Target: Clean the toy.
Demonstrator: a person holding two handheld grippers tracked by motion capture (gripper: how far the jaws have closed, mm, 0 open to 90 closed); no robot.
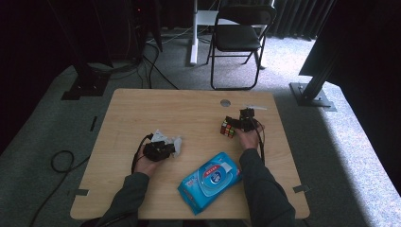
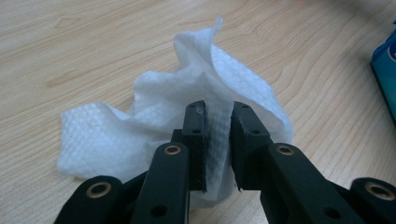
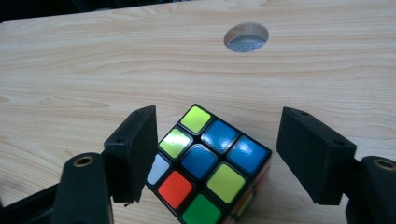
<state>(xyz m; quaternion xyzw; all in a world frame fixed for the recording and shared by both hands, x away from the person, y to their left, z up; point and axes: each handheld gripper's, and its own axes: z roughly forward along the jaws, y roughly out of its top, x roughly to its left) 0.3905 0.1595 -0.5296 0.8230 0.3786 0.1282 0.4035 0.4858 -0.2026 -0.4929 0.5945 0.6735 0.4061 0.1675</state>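
The left gripper (image 2: 218, 109) pinched a crumpled white wet wipe (image 2: 163, 126), soft and limp, at the table's near left. At the far right, the right gripper (image 3: 217, 149) stood open astride a rigid, slick multicoloured puzzle cube (image 3: 210, 165), likely best clamped across 2 flat opposite faces.

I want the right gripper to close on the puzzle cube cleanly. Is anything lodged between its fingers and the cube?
Nothing visible: the multicoloured puzzle cube sits on the bare wooden table between the right gripper's open black fingers.
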